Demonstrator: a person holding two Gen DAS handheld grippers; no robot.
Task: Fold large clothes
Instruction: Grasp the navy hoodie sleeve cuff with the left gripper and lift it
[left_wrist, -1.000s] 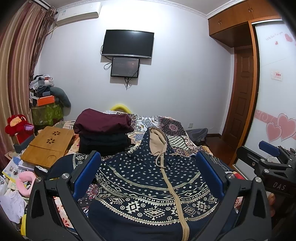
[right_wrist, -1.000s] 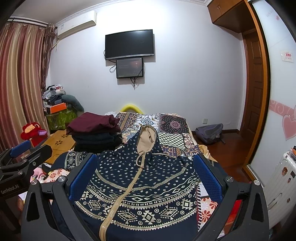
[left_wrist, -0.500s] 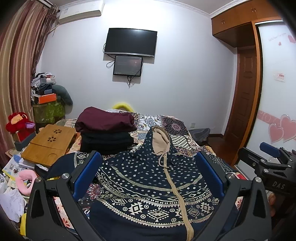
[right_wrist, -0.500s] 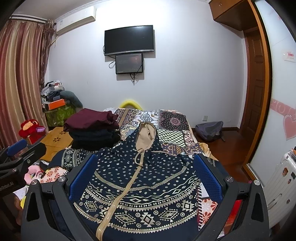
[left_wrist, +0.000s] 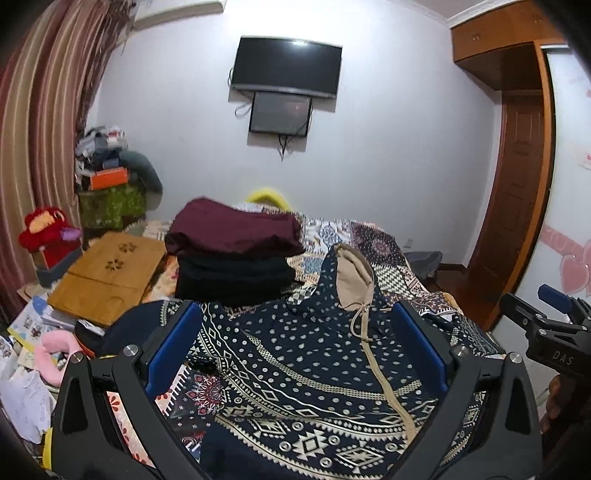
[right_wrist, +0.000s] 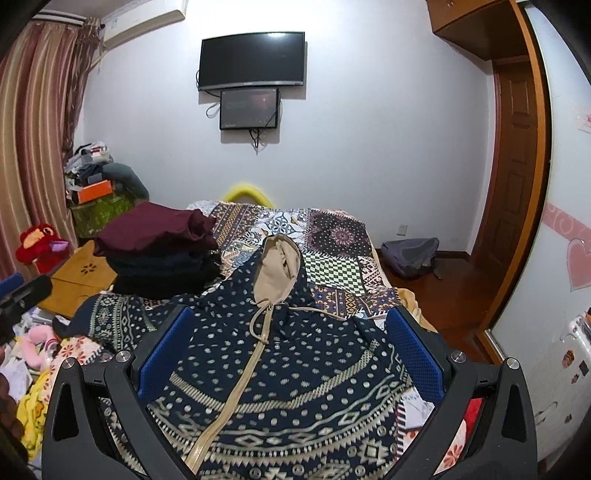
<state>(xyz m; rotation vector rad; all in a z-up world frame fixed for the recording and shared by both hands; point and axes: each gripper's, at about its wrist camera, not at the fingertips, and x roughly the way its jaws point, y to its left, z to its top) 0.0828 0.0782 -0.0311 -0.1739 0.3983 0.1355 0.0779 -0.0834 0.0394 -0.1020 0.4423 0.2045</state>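
A navy hooded zip jacket with a beige pattern (left_wrist: 295, 354) lies spread face up on the bed, its beige-lined hood (left_wrist: 354, 273) pointing to the far wall. It also shows in the right wrist view (right_wrist: 288, 369). My left gripper (left_wrist: 295, 354) is open and empty, above the jacket's left chest. My right gripper (right_wrist: 291, 358) is open and empty, above the jacket's chest. The right gripper shows at the right edge of the left wrist view (left_wrist: 546, 325). The left gripper shows at the left edge of the right wrist view (right_wrist: 22, 295).
A stack of folded dark and maroon clothes (left_wrist: 232, 251) sits on the bed's left side. The patchwork bedspread (right_wrist: 332, 243) runs to the far wall. A wooden lap table (left_wrist: 103, 273) and clutter lie left of the bed. A grey backpack (right_wrist: 410, 254) lies on the floor by the door.
Both grippers have moved slightly forward and down over the jacket. The jacket has not moved.
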